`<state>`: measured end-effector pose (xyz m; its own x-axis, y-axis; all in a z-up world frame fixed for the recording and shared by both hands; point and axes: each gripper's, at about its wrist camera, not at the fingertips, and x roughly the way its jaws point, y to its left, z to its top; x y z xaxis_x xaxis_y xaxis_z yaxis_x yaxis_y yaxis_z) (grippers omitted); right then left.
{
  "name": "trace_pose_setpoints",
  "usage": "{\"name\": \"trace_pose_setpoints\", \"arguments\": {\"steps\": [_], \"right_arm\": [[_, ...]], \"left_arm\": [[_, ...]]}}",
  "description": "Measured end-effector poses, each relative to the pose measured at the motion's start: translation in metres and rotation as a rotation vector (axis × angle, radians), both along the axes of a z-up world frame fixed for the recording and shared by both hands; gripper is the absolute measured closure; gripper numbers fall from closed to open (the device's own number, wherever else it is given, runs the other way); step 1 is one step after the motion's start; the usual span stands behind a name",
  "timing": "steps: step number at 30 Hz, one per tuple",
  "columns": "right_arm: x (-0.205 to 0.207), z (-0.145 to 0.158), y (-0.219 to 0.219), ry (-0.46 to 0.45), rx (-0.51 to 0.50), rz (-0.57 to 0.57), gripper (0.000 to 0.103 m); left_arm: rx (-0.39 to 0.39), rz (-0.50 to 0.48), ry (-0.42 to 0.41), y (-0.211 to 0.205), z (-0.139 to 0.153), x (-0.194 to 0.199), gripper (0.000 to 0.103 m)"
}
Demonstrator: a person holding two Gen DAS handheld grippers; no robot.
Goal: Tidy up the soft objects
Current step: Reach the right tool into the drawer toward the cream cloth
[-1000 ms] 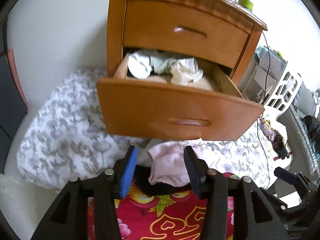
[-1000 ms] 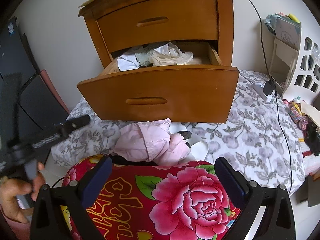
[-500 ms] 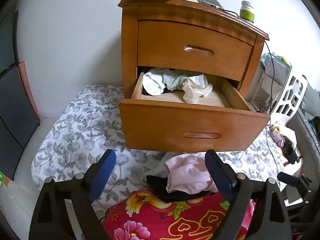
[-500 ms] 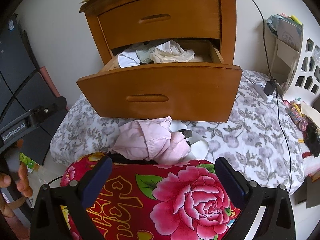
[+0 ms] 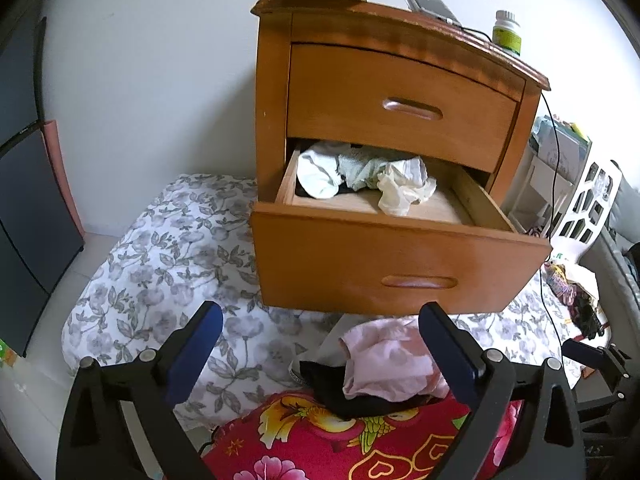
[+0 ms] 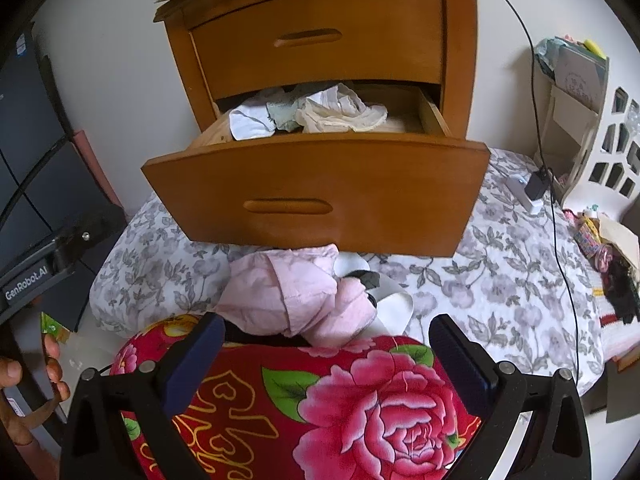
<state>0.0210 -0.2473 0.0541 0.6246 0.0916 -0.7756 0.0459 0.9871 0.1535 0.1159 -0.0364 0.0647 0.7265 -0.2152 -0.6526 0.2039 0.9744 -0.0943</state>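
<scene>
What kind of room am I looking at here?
Most likely a bedroom: a wooden nightstand with its lower drawer open on crumpled clothes, set against floral bedding.

Phone [image 5: 430,2], green-labelled bottle [image 5: 507,34] atop nightstand; charger [image 6: 534,188] on bedspread.

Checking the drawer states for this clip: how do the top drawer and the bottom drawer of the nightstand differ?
The top drawer is shut flush; the bottom drawer is pulled out. The top drawer's contents are hidden; the bottom drawer shows crumpled pale clothes at its back. Both are the same orange-brown wood with a carved slot handle.
</scene>
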Motion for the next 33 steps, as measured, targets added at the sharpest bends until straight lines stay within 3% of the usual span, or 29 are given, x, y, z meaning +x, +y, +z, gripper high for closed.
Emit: {"name": "trace_pose_setpoints", "arguments": {"steps": [14, 17, 21, 33], "right_arm": [[0.040, 0.041, 0.001, -0.037, -0.049, 0.071, 0.000], [0.051, 0.055, -0.004, -0.047, -0.059, 0.068, 0.000], [0.063, 0.075, -0.013, -0.058, -0.058, 0.068, 0.000], [0.120, 0.113, -0.036, -0.019, -0.082, 0.037, 0.000]], "left_arm": [[0.085, -0.059, -0.047, -0.026, 0.062, 0.046, 0.004], [0.045, -0.063, -0.045, -0.026, 0.071, 0.054, 0.004], [0.011, -0.063, -0.031, -0.024, 0.075, 0.062, 0.004], [0.077, -0.015, -0.046, -0.023, 0.054, 0.069, 0.004]]}}
